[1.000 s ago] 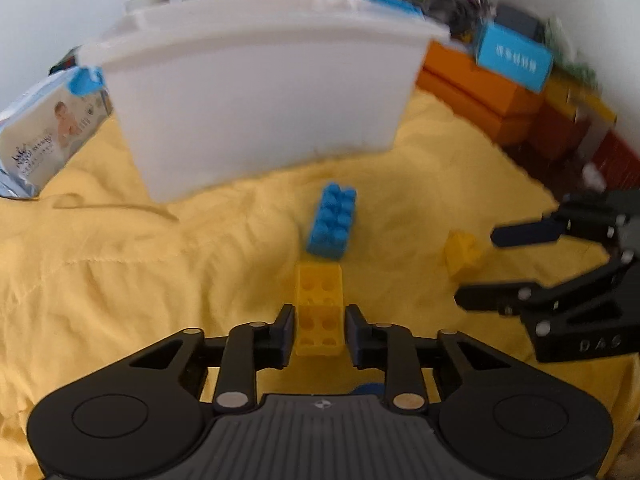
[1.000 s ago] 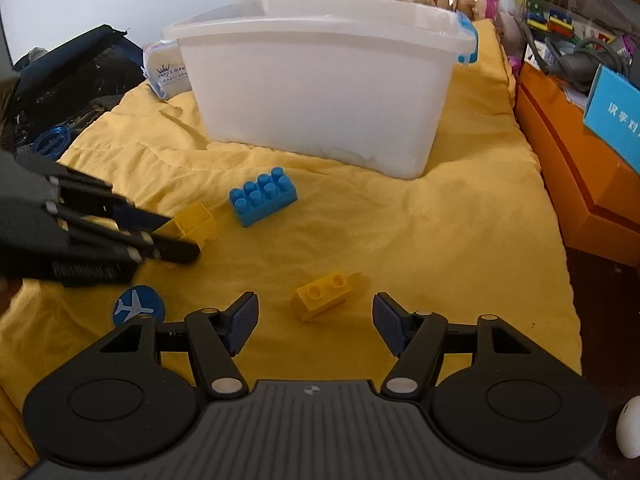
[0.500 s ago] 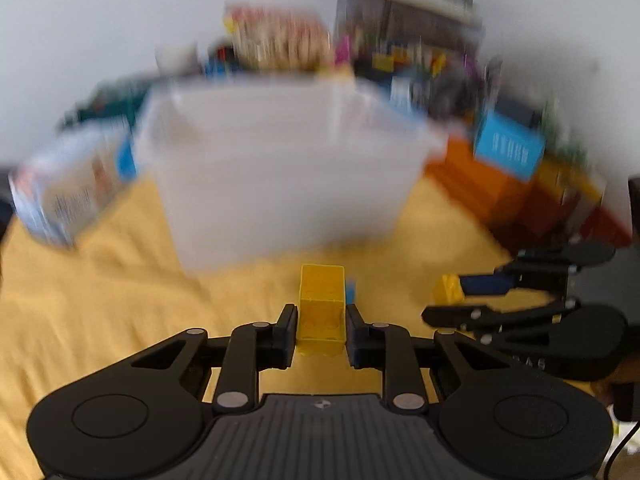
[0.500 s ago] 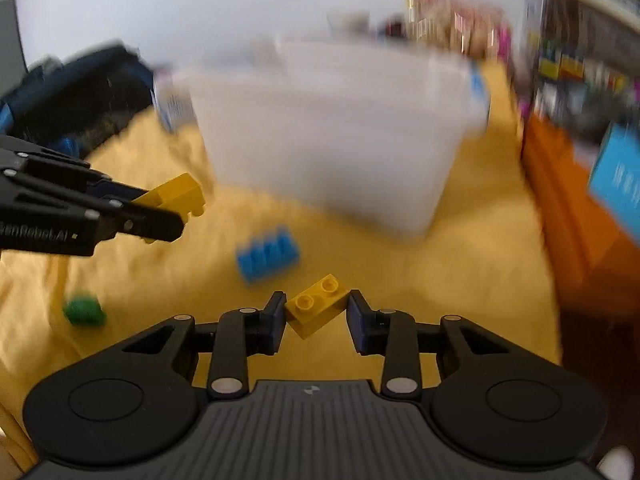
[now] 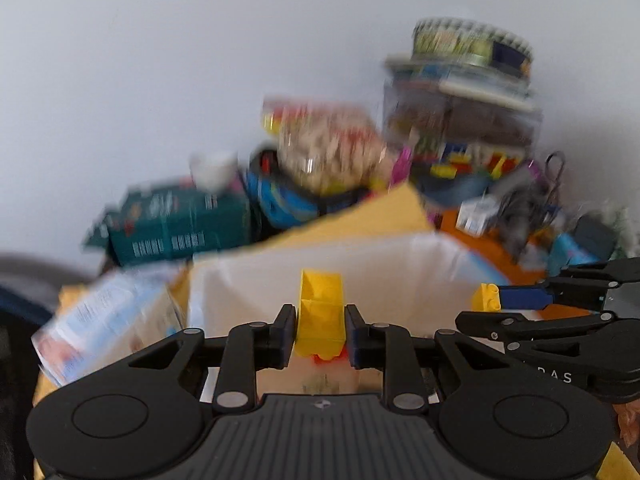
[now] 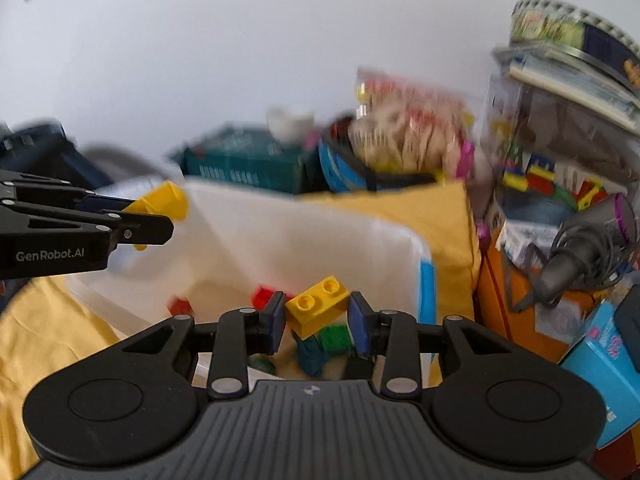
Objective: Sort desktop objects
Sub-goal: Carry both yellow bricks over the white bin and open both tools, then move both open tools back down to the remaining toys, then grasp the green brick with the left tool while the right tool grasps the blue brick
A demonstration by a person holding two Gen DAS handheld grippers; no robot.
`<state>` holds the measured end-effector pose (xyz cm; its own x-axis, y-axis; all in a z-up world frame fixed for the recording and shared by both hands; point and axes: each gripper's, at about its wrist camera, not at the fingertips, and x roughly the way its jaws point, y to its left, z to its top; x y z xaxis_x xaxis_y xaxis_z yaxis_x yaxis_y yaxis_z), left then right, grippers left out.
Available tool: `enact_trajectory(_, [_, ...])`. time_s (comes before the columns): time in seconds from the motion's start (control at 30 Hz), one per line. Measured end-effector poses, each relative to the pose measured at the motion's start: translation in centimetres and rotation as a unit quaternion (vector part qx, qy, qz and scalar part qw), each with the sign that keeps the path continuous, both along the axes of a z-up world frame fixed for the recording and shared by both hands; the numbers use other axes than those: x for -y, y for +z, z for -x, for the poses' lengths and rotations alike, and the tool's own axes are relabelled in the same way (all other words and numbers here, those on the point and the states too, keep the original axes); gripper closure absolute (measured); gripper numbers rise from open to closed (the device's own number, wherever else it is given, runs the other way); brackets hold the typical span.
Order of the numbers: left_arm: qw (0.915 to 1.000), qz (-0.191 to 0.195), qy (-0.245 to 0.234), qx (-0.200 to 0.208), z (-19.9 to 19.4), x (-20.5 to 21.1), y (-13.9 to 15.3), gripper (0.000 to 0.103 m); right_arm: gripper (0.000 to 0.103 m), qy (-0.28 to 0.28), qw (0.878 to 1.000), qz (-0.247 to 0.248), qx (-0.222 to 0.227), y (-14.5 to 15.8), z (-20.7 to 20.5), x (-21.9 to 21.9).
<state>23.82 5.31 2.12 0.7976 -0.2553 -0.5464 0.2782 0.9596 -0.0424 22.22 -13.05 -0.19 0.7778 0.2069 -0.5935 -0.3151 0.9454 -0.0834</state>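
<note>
Both grippers have risen from the yellow cloth to the white bin. Left gripper and right gripper: jaws opening, pads touching a yellow brick and a two-stud brick respectively, above the bin.

My left gripper pinches a yellow brick, jaws opening, above the white bin; right gripper beside it

A dark green box sits mid-frame against the white wall, a white cup on top. To its right is a blurred snack bag. At far right, a grey hairdryer lies above an orange box. A round tin tops the upper-right stack.
</note>
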Motion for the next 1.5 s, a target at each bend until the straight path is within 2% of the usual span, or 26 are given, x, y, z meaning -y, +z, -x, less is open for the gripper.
enact_trajectory(0.07, [0.9998,-0.008,0.009,-0.016,-0.2,-0.2,-0.9,0.069,0.06,0.005,1.0,-0.005,-0.01,-0.9,0.0,0.1])
enact_trajectory(0.13, [0.9998,0.006,0.006,-0.017,0.5,-0.6,-0.8,0.065,0.056,0.011,1.0,-0.01,0.0,-0.8,0.9,0.2])
enact_trajectory(0.2, [0.9998,0.013,0.009,-0.009,1.6,-0.9,-0.4,0.057,0.05,0.009,1.0,-0.017,0.011,-0.5,2.0,0.3])
enact_trajectory(0.27, [0.9999,0.009,0.011,0.001,3.0,-1.3,0.2,0.054,0.05,0.016,0.999,-0.029,0.018,0.0,2.7,0.4])
enact_trajectory(0.33, [0.9998,0.013,0.013,0.008,4.7,-1.8,0.7,0.045,0.048,0.026,0.999,-0.033,0.025,0.3,3.7,0.7])
enact_trajectory(0.4, [0.9997,0.013,0.016,0.013,6.7,-2.1,0.7,0.035,0.039,0.035,0.998,-0.04,0.03,0.3,5.2,1.0])
enact_trajectory(0.47, [0.9996,0.002,0.027,0.006,8.6,-2.2,0.1,0.032,0.032,0.039,0.998,-0.041,0.033,-0.2,6.6,1.0])
enact_trajectory(0.6, [0.9977,-0.015,0.053,-0.04,11.4,-1.8,-2.4,0.031,0.03,0.066,0.997,-0.034,0.001,-2.7,8.5,0.9])
enact_trajectory(0.73, [0.9953,0.001,0.068,-0.069,13.6,-1.8,-4.5,0.031,0.03,0.086,0.995,-0.041,-0.019,-4.6,10.4,0.7])
enact_trajectory(0.83, [0.9928,0.017,0.09,-0.077,14.9,-1.8,-5.1,0.031,0.024,0.104,0.994,-0.03,-0.022,-5.3,11.6,0.4])
enact_trajectory(0.93, [0.9928,0.014,0.098,-0.068,16.8,-1.8,-5.4,0.031,0.023,0.103,0.993,-0.032,-0.042,-6.0,12.7,0.5])
enact_trajectory(1.03, [0.9932,0.008,0.078,-0.085,18.2,-1.8,-6.0,0.031,0.023,0.1,0.992,-0.037,-0.068,-6.9,13.2,0.8])
enact_trajectory(1.17, [0.9889,-0.042,0.058,-0.13,19.6,-1.1,-7.6,0.031,0.024,0.119,0.986,-0.035,-0.108,-7.9,13.8,0.6])
enact_trajectory(1.2, [0.9883,-0.046,0.052,-0.136,20.1,-1.0,-8.0,0.031,0.027,0.126,0.985,-0.034,-0.112,-8.2,14.0,0.5])
enact_trajectory(1.27, [0.987,-0.042,0.044,-0.149,20.9,-1.0,-8.6,0.031,0.028,0.134,0.984,-0.025,-0.117,-8.6,14.4,0.2])
enact_trajectory(1.4, [0.9833,-0.004,0.044,-0.177,21.6,-1.7,-9.6,0.031,0.029,0.145,0.981,-0.02,-0.132,-9.1,14.4,-0.5])
enact_trajectory(1.5, [0.9817,0.001,0.06,-0.181,22.1,-2.1,-10.1,0.031,0.03,0.146,0.982,0.001,-0.116,-9.1,14.0,-1.2])
